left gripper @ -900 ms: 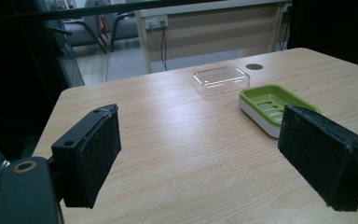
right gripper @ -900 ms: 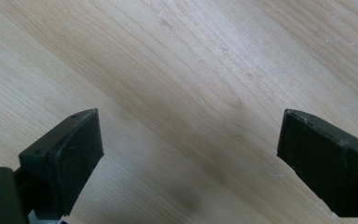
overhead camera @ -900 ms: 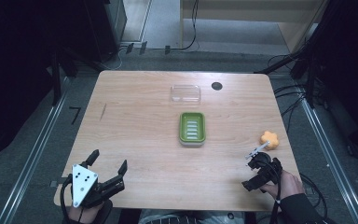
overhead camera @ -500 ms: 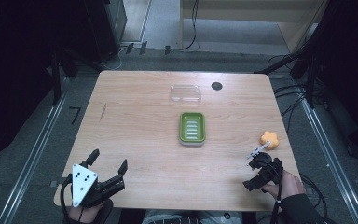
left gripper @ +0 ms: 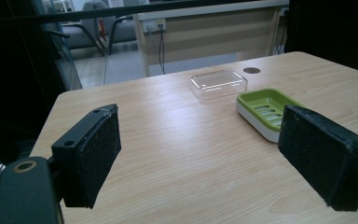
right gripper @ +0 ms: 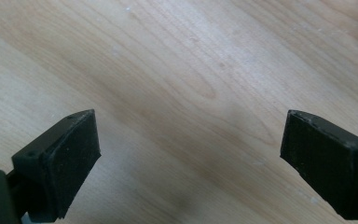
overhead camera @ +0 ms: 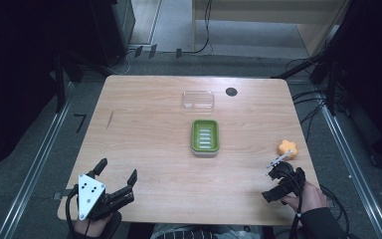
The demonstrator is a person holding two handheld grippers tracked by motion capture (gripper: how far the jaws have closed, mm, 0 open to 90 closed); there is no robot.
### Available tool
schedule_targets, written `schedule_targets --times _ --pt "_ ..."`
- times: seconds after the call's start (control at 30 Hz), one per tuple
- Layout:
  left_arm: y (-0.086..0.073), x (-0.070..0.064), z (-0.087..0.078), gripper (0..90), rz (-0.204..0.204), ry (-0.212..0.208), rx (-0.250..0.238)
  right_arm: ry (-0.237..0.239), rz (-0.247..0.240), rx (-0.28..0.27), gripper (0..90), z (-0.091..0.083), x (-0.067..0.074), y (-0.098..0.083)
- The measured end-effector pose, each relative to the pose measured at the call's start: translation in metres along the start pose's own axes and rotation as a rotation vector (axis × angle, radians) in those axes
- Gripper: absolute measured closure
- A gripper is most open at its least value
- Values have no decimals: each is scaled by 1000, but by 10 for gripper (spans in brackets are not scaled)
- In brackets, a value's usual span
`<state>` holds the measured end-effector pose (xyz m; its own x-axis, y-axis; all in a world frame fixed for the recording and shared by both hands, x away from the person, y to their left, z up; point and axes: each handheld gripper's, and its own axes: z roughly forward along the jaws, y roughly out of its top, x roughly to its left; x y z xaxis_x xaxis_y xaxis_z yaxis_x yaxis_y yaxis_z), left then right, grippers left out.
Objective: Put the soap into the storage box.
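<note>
A green soap dish (overhead camera: 205,137) with a white base lies at the middle of the wooden table (overhead camera: 144,124), and its clear lid (overhead camera: 198,99) rests just beyond it. An orange flower-shaped piece (overhead camera: 287,148) sits near the table's right edge. My left gripper (overhead camera: 117,169) hovers at the near left corner, open and holding nothing. In the left gripper view its jaws (left gripper: 198,135) frame the dish (left gripper: 266,109) and lid (left gripper: 218,84) farther off. My right gripper (overhead camera: 273,183) is at the near right, just short of the orange piece. It is tipped down at bare wood and open (right gripper: 189,126).
A small dark round mark (overhead camera: 231,91) lies on the table right of the lid. Metal rails run along the floor on both sides of the table. Cables and a wooden cabinet (overhead camera: 268,20) lie beyond the far edge.
</note>
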<state>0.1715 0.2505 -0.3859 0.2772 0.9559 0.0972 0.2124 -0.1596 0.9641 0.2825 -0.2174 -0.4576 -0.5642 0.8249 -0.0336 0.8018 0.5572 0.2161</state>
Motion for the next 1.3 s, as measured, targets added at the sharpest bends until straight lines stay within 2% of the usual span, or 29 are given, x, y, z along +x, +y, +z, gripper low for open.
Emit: schedule_targets --times 0.3,0.37,0.43,0.53,0.83,0.97,1.17,1.3 --pt "0 0 0 137 5 1 -3 -15 25 -1 46 1 -8 1" --pt "0 -1 0 137 5 1 -1 -30 52 3 46 2 -14 5" --pt "0 -2 0 137 9 0 -1 -39 54 3 46 3 -16 5" --pt "0 -1 -1 137 8 3 -1 -42 94 7 37 5 -24 7" --pt "-1 -1 -2 137 17 6 2 -64 103 -1 27 4 -26 14" --pt "-1 0 -3 137 7 11 -3 -66 134 -22 27 2 -35 14" --pt "0 -2 -2 137 19 5 1 -65 187 -23 27 3 -52 12" --pt "1 -3 1 137 22 -3 0 -60 206 -18 27 3 -56 11"
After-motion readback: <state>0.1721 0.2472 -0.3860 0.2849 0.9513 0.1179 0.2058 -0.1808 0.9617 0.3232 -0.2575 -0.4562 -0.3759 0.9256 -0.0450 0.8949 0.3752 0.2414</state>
